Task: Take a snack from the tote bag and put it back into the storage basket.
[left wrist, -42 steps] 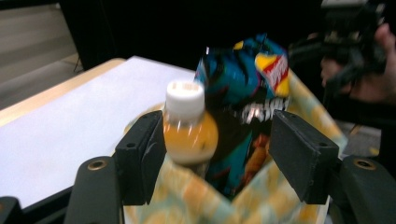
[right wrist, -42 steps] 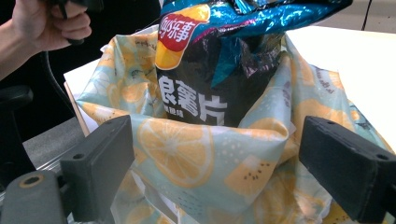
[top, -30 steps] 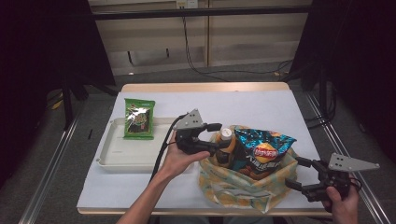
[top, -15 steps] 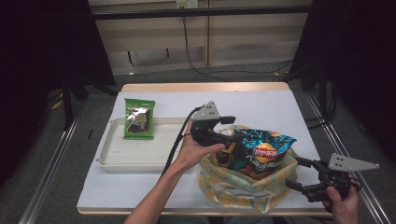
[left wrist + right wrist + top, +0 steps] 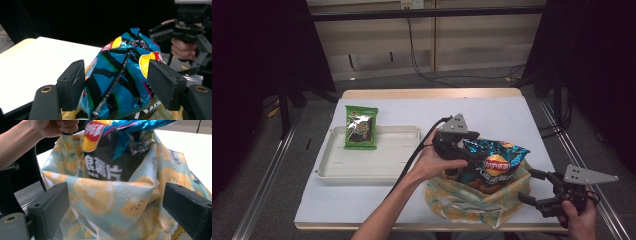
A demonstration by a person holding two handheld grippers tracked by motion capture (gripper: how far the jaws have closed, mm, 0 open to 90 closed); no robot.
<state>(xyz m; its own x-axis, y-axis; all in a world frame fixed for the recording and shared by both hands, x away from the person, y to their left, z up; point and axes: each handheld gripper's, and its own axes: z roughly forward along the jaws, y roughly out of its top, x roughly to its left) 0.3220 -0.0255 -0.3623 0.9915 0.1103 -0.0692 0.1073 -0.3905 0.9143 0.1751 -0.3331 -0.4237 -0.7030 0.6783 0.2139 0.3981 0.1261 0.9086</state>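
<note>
Btwn left gripper fingers: chip bag, prob. untouched.

We note a white-topped table with a wooden far edge, centre frame. Directly on it: a white tray at left-centre and a lemon-print bag at lower right, near the front edge.

Chip bag in tote, right of tray

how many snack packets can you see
2: a green packet lying on the far-left rim of the white tray, and a blue chip bag in the fruit-print bag. More may be hidden inside.
</note>
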